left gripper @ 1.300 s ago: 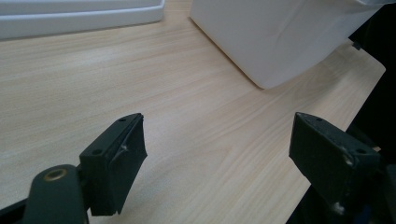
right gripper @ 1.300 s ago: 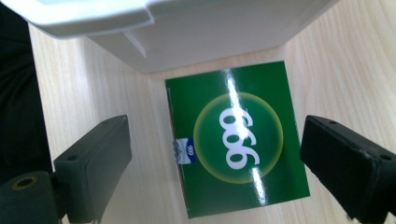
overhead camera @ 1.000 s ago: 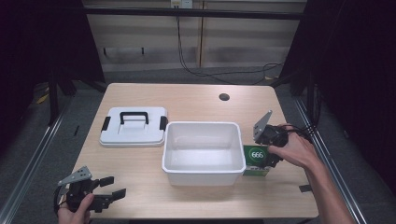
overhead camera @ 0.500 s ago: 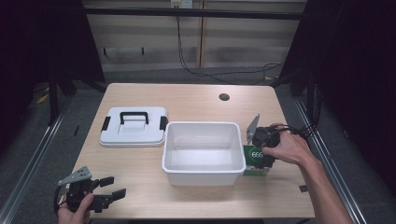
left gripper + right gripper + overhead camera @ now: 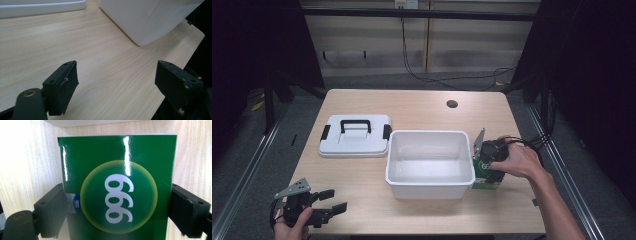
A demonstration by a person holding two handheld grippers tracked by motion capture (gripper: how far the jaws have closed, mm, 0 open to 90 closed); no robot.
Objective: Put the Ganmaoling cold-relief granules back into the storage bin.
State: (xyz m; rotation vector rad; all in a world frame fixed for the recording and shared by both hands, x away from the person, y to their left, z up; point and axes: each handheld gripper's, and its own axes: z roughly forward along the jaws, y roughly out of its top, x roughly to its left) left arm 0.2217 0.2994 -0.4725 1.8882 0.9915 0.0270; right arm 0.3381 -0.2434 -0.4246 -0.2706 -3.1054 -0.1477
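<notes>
The right gripper (image 5: 490, 167) sits at the table's right side, just beside the right wall of the bin (image 5: 430, 186), with the person's hand (image 5: 517, 159) wrapped over it from above. In the right gripper view its two black jaws stand on either side of a green box (image 5: 117, 187) marked with white digits in a yellow-green circle. The left jaw lies against the box's edge and the right jaw meets its other side, so the jaws bracket the box; whether they are pressing it firmly cannot be told. The box lies on the table (image 5: 412, 107), close against the bin's outer wall, and its green face (image 5: 484, 177) shows below the gripper in the high view.

The left gripper (image 5: 328, 210) rests low at the table's near left corner, held by the other hand (image 5: 292, 225). Its jaws are spread wide with only bare wood between them; in the left gripper view the bin's white corner (image 5: 150, 20) lies well ahead of them.

The bin stands open in the middle of the table. A white lid (image 5: 355, 137) with a black handle lies flat just to its left, near but not touching.
</notes>
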